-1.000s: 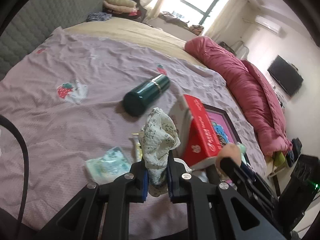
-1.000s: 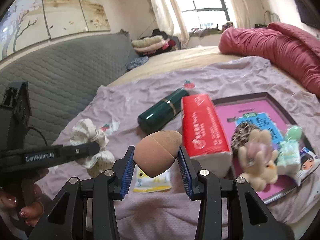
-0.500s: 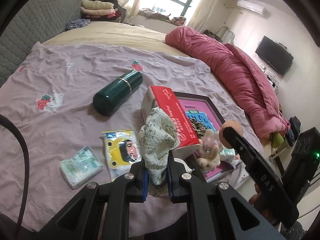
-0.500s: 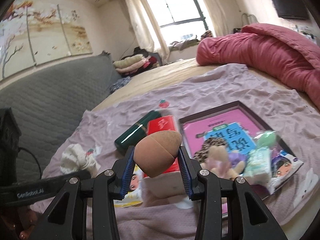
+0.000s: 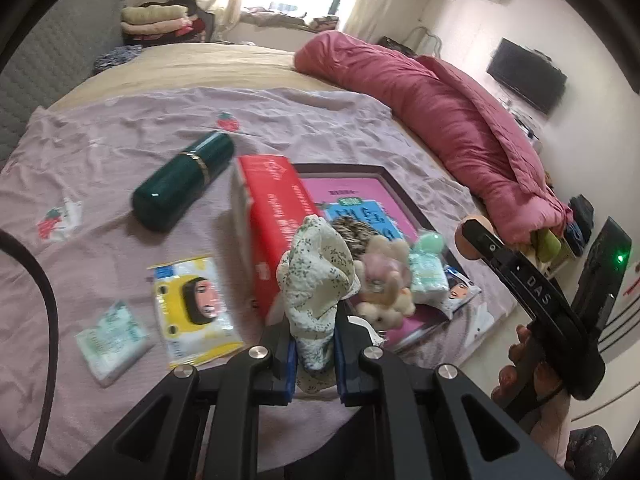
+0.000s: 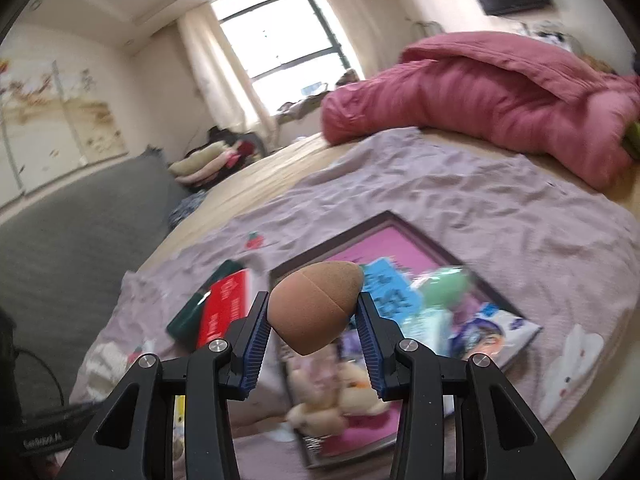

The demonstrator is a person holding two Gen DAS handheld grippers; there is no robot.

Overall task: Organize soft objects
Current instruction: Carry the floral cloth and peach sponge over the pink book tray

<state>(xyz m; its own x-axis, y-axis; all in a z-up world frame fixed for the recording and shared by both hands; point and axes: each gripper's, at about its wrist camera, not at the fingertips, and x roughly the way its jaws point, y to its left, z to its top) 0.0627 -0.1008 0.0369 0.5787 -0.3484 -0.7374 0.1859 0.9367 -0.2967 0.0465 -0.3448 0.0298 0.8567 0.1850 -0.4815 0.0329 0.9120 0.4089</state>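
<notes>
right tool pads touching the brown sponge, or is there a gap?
Touching. The right wrist view shows the right tool with both blue pads pressed against the sides of the brown makeup sponge, which is held off the bed.

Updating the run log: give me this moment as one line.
left gripper: shut on floral cloth | right gripper: shut on sponge | both above tray

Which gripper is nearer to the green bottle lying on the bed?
Left. The left gripper, shut on the floral cloth, is just across the red box from the green bottle. The right gripper, holding the sponge, is beyond the tray.
</notes>
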